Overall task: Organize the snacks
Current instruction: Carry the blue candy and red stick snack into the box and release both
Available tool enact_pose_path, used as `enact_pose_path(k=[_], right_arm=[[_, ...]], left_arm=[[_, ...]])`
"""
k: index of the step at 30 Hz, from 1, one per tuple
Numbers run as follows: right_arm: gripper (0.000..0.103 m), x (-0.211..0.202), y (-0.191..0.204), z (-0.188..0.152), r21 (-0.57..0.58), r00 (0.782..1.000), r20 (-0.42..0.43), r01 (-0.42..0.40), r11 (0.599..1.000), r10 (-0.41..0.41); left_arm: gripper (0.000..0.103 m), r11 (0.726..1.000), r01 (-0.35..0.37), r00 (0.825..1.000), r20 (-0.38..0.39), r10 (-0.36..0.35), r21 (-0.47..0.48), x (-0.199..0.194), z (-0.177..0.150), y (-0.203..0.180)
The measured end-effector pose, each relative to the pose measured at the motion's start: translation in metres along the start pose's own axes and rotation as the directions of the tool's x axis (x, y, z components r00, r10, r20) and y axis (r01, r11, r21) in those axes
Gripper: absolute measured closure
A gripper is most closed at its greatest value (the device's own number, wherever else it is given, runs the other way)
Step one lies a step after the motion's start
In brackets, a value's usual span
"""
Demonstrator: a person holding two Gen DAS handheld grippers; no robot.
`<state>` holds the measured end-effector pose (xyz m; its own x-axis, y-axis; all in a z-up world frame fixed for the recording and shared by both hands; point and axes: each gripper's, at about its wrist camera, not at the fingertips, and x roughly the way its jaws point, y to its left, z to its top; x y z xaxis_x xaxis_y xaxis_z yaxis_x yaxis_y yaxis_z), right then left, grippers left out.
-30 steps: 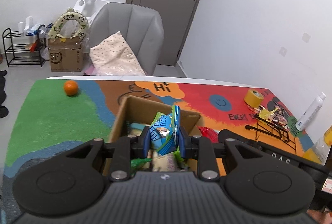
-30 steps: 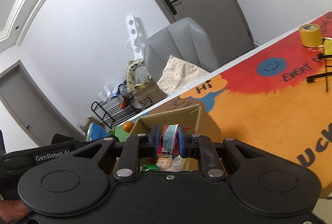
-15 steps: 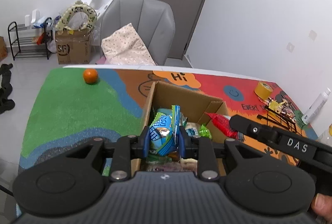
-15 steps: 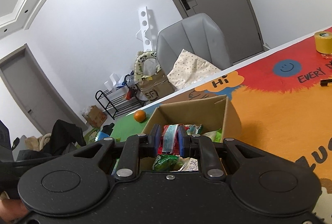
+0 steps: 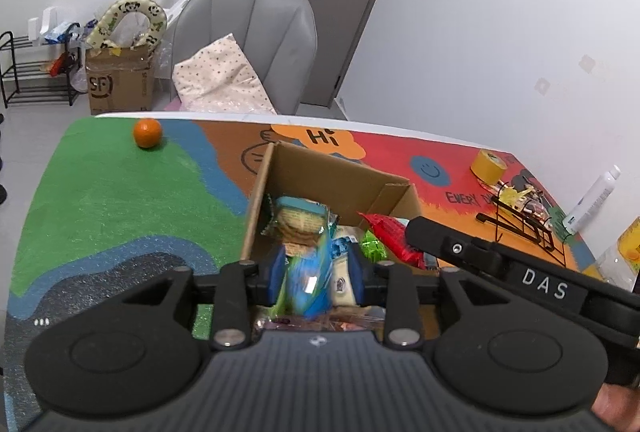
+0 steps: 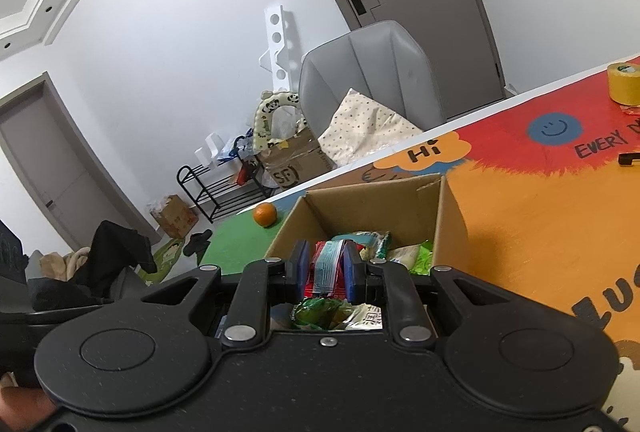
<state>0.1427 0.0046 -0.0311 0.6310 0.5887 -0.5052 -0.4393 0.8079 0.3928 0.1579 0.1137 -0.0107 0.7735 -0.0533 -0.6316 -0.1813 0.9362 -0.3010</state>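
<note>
Left wrist view: left gripper over the cardboard box, jaws opening, blurred blue-green snack packet between them, pads seemingly off it. Cookie pack and green wrapper piled in the box beyond. Orange sitting off on the green patch of the bench, yellow tape roll far right. Right wrist view: right gripper clamped tight on a red packet with a blue strip, just above that box, more snacks underneath.
</note>
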Motion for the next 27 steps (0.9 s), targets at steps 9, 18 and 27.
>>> enact_pose_path(k=[9, 18, 27], right_arm=[[0.076, -0.002, 0.004, -0.002, -0.022, 0.999, -0.003, 0.043, 0.999, -0.043], [0.074, -0.009, 0.004, -0.005, -0.025, 0.998, -0.011, 0.058, 0.998, -0.058], [0.059, -0.028, -0.006, -0.011, 0.001, 0.998, 0.002, 0.068, 0.998, -0.068]], left_arm=[[0.055, 1.000, -0.008, 1.000, 0.006, 0.008, -0.028, -0.001, -0.001, 0.009], [0.029, 1.000, -0.029, 1.000, 0.010, 0.029, 0.006, -0.005, -0.007, 0.005], [0.019, 0.999, -0.035, 0.999, 0.032, 0.035, 0.000, -0.015, -0.017, 0.005]])
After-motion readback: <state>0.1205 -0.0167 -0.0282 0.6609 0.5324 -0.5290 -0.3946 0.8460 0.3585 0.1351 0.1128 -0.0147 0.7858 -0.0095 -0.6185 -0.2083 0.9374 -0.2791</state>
